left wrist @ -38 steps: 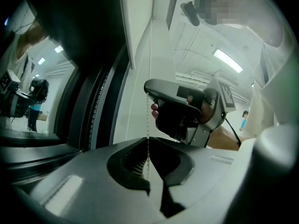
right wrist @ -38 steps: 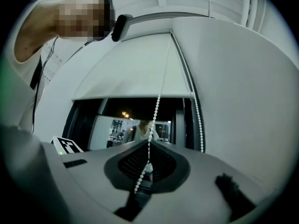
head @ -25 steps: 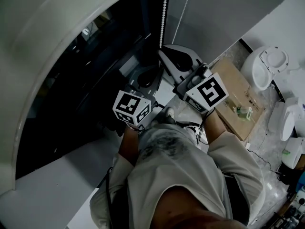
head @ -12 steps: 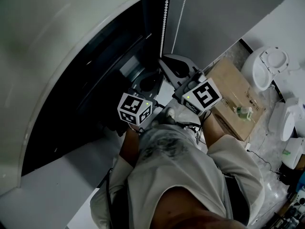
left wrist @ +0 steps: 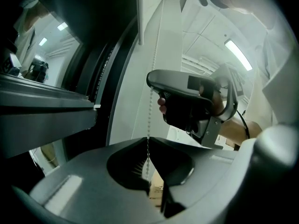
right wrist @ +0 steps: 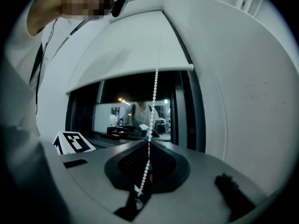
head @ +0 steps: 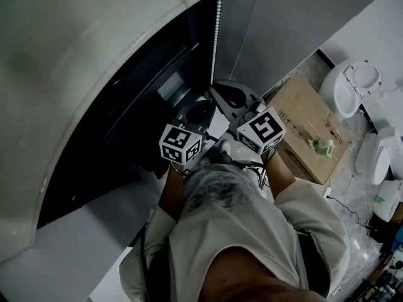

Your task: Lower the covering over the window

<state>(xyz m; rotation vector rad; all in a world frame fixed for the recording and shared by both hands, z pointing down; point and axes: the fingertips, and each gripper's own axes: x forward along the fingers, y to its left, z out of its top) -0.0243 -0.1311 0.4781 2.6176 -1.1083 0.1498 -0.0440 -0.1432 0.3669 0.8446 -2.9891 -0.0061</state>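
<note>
Blind (right wrist: 131, 55) hangs partway down, seemingly mid-pull, with left gripper (left wrist: 148, 139) and right gripper (right wrist: 148, 142) both pinching the bead cord (right wrist: 154, 90); the next move is probably to regrip higher and pull again.

"How was the room laid out in the head view?"

"A dark window (head: 119, 131) ran diagonally through the left half. A pale surface (head: 69, 250) filled the lower left corner, and a plain grey wall (head: 296, 17) took up the upper right."

"What about the floor?"

"The floor (head: 345, 184) was light and mottled, at the right. A cardboard box (head: 305, 115) lay on it, and a white round fixture (head: 354, 87) sat just beyond the box, near the right edge."

"Was there any light?"

"In the left gripper view a ceiling strip light (left wrist: 238, 55) glowed at upper right. In the right gripper view, the window glass at centre showed small bright lamps and a lit interior."
</note>
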